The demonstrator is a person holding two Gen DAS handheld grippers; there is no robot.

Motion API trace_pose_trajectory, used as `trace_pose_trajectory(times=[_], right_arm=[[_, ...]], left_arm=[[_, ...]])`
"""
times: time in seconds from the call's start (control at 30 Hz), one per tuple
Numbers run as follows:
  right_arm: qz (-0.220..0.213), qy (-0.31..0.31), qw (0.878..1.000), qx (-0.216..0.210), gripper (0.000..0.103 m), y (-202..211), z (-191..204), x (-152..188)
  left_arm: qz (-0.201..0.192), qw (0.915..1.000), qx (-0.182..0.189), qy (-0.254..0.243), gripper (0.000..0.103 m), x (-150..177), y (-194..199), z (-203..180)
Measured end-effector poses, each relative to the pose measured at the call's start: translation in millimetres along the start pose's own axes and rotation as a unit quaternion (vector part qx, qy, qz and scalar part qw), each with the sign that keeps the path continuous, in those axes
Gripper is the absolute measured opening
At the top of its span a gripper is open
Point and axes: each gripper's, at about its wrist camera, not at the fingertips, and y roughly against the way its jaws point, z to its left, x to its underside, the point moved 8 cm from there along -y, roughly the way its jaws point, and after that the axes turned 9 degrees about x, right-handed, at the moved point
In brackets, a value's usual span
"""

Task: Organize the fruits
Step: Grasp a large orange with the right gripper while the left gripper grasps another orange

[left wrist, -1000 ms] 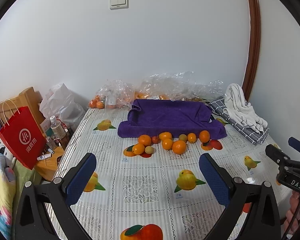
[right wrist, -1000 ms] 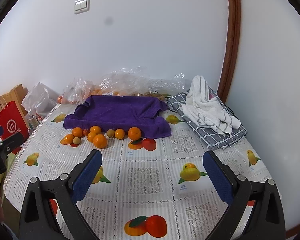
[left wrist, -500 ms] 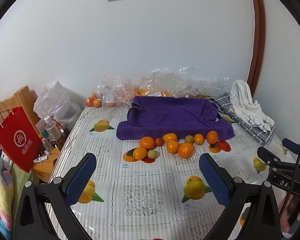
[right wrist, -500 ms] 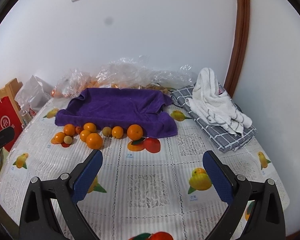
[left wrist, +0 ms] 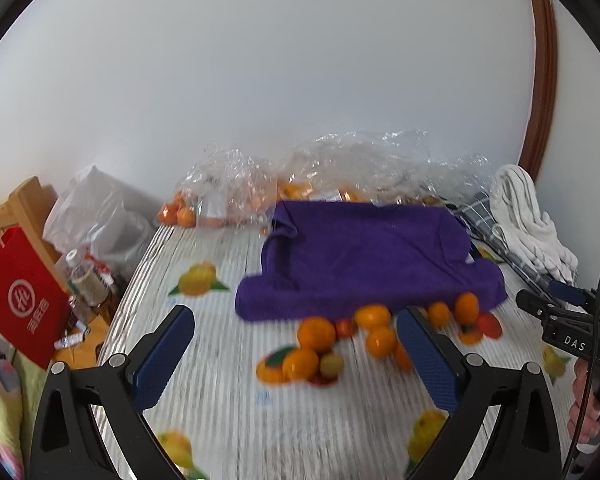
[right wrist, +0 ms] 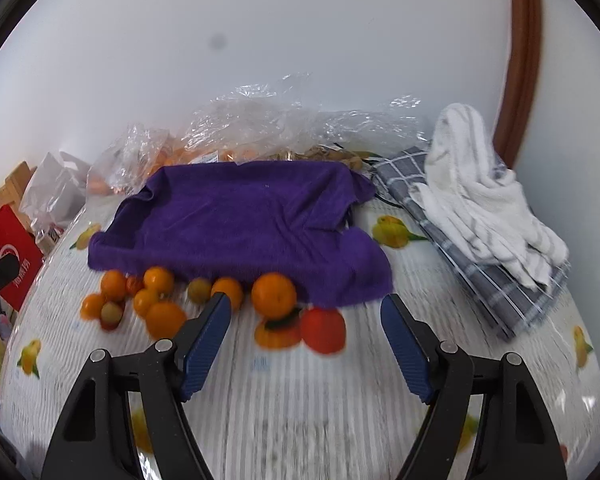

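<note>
Several loose oranges (left wrist: 316, 334) and smaller fruits lie in a row on the patterned tablecloth, just in front of a purple towel (left wrist: 364, 256). In the right wrist view the same oranges (right wrist: 274, 294) sit along the edge of the purple towel (right wrist: 240, 220). My left gripper (left wrist: 294, 348) is open and empty, low over the table, short of the fruit. My right gripper (right wrist: 306, 332) is open and empty, its left finger (right wrist: 208, 336) near the largest orange. The right gripper also shows at the right edge of the left wrist view (left wrist: 560, 320).
Clear plastic bags with more oranges (left wrist: 228, 196) lie by the wall behind the towel. A white towel on grey checked cloth (right wrist: 488, 208) lies at the right. A red paper bag (left wrist: 20, 304) and bottles stand off the table's left edge.
Both grippers have moved forward and down toward the row of fruit, which now looks larger and closer. Both stay open and empty.
</note>
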Motion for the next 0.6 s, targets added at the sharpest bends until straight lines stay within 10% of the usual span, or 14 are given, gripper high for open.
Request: trace_pose_trajectory(times=[0.6], right_arm=[[0.077, 0.036, 0.996, -0.031, 0.047, -108.2, 42.6, 30.3]], left_arm=[[0.068, 0.9966, 0.017, 0.044, 0.098, 38.0, -84.8, 39.3]])
